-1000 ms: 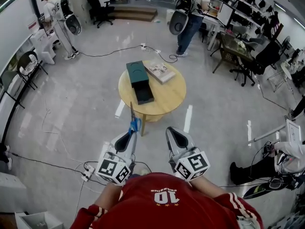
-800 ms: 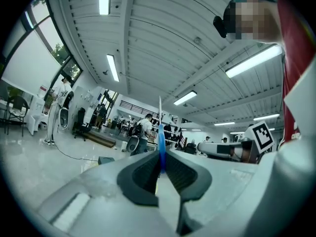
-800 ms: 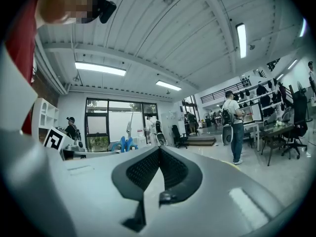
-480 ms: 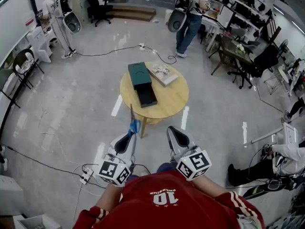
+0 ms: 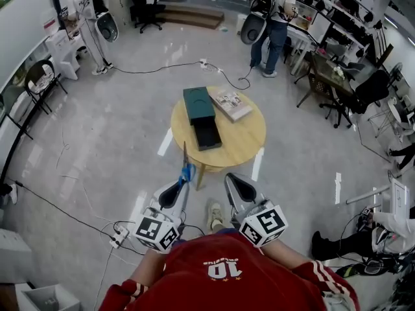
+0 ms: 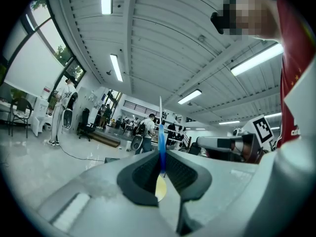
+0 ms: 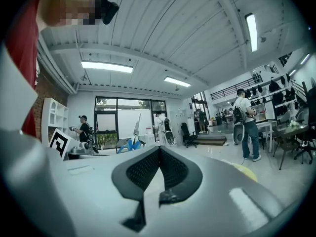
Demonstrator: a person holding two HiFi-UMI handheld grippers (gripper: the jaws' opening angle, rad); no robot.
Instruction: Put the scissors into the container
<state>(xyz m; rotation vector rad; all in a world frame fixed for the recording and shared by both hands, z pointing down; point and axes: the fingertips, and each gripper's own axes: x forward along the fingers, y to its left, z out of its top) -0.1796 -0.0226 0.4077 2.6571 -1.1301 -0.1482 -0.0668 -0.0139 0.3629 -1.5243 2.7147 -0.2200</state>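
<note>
scissors (image 5: 185, 166) clamped at blue handle by left tool (image 5: 179, 186) | judged light, rigid, sharp-tipped; handle hold favoured | right tool (image 5: 233, 183) closed, empty

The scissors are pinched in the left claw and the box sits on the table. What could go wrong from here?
The left gripper holds the scissors only by the blue handle, blades sticking out ahead, so they could twist or slip out. The open part of the container looks narrow; the long blades may catch its rim or nudge the book beside it. A cable on the floor near the feet could trip the person.
</note>
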